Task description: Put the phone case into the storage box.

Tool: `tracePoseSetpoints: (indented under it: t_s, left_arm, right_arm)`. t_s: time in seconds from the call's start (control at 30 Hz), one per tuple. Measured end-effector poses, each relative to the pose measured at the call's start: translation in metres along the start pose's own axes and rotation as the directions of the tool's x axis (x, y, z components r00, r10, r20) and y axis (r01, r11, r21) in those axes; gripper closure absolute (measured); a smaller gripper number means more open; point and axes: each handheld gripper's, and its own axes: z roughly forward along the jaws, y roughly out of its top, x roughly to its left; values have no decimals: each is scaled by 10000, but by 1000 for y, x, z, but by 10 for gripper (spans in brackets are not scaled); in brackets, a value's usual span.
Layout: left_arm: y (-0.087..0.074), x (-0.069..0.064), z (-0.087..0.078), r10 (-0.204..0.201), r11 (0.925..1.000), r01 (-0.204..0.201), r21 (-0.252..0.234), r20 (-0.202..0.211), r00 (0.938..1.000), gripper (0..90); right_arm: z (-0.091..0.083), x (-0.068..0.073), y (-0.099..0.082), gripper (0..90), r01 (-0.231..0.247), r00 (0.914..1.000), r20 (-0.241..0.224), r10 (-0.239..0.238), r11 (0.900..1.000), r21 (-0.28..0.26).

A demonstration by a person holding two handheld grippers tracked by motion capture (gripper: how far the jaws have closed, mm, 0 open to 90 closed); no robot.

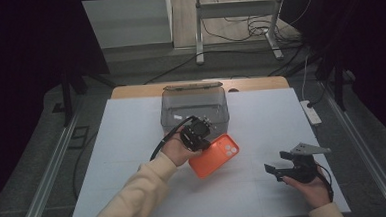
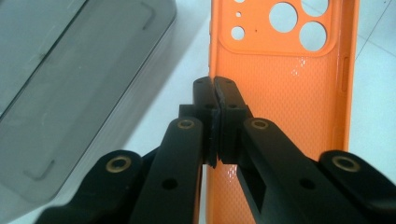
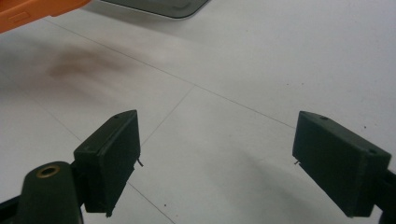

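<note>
Holding the orange phone case (image 2: 280,93) by its long edge, our left gripper (image 2: 215,91) has its jaws pinched tight on the thin side wall, and the case hangs just in front of the clear grey box (image 1: 194,108) that stands near the far edge of the tabletop (image 1: 135,191), about midway along it. We judge the step in hand to be the carry toward that box, with the case tilted and off the surface. Our right gripper (image 1: 284,168) rests low near the right edge of the tabletop, well apart, its jaws spread wide and holding nothing. Next we need to lift the case over the near wall of the box, level it above the opening, and only then let the jaws part.
</note>
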Motion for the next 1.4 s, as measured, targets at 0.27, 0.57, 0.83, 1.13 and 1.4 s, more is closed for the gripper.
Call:
tracePoseSetpoints:
  t_s: [0.27, 0.57, 0.83, 1.13, 1.4]
  left_arm:
    - [-8, 1, -3, 14, 10000, -15, -24, -146, 9999, 885]
    - [-13, -2, -4, 272, 9996, -274, -108, -227, 9994, 885]
    - [-18, -1, -6, 379, 9991, -384, -196, -289, 9989, 885]
    - [-23, -5, -8, 792, 9959, -817, -381, -629, 9949, 886]
    - [-25, -6, -6, 889, 9951, -909, -394, -497, 9948, 886]
  right_arm:
    - [0, 3, 1, 151, 41, 9999, -97, -41, 10000, -7]
    - [1, 6, 3, 157, 120, 9996, -265, -121, 9999, -14]
    - [2, 9, 5, 158, 124, 9990, -434, -125, 9999, -17]
    - [5, 15, 8, 163, 176, 9972, -731, -175, 9998, 14]
    - [7, 18, 10, 163, 225, 9959, -875, -218, 9997, 68]
